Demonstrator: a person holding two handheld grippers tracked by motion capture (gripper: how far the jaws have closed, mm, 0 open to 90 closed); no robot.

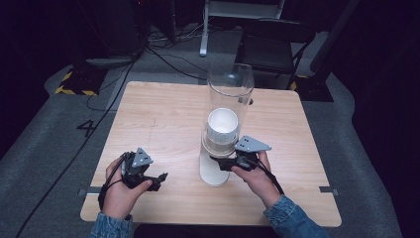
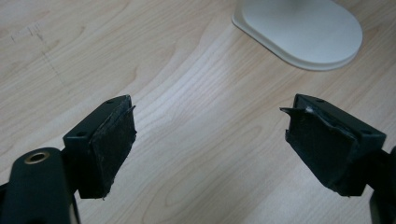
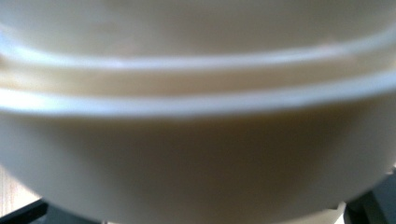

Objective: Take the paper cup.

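Note:
A clear tube dispenser (image 1: 231,89) stands on a white oval base (image 1: 213,174) in the middle of the wooden table (image 1: 163,119). Stacked white cups (image 1: 222,130) sit in its lower end. My right gripper (image 1: 224,162) reaches in from the right at the bottom of the stack, shut on the lowest cup (image 3: 196,158). That cup's ribbed wall looms blurred and very close in the right gripper view. My left gripper (image 1: 161,179) rests low at the front left, open (image 2: 210,140) with bare wood between its pads. The base (image 2: 303,32) lies ahead of it.
A dark chair (image 1: 275,47) stands behind the table's far edge. Cables (image 1: 99,124) run across the grey floor at the left, near a yellow-and-black striped mark (image 1: 74,85). Bare wood stretches over the table's left half and far right.

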